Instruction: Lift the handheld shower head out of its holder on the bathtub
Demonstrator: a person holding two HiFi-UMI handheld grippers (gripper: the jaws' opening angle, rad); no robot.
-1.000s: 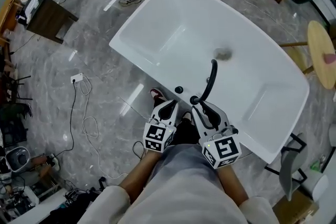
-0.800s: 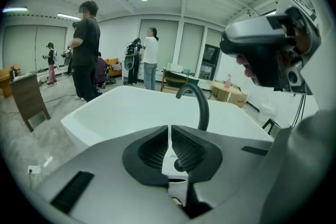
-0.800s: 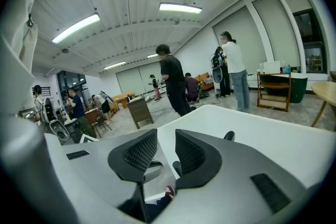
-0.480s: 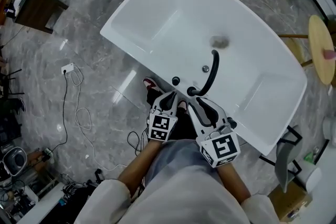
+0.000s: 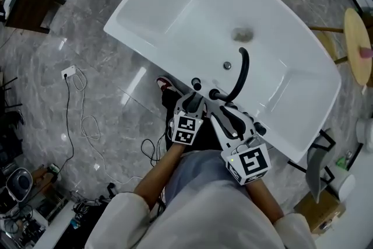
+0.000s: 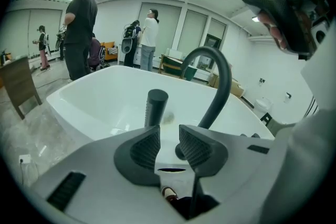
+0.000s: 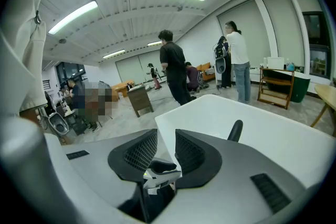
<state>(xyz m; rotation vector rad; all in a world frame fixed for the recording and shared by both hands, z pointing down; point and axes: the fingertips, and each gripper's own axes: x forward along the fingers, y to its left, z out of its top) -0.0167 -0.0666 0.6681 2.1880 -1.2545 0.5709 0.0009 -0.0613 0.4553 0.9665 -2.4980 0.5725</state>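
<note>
The handheld shower head (image 5: 196, 85) is a black upright cylinder (image 6: 156, 107) in its holder on the near rim of the white bathtub (image 5: 175, 14). Beside it the curved black spout (image 5: 240, 76) arches over the basin (image 6: 212, 81); its tip shows in the right gripper view (image 7: 234, 130). My left gripper (image 5: 195, 103) hovers just short of the cylinder, its jaws (image 6: 169, 147) opening with nothing between them. To its right, my right gripper (image 5: 231, 116) is by the spout's base, jaws (image 7: 166, 152) slightly apart and empty.
A white cable and plug (image 5: 76, 81) lie on the grey marble floor at left. A dark wooden table (image 5: 26, 9) is at far left, a round wooden table (image 5: 356, 49) at right. Several people stand beyond the tub (image 6: 81, 29). A shoe (image 5: 165, 83) is beside the tub's near wall.
Both grippers have moved closer to the tub's near rim, the left one more and downward toward the black cylinder. The left jaws now stand apart.
</note>
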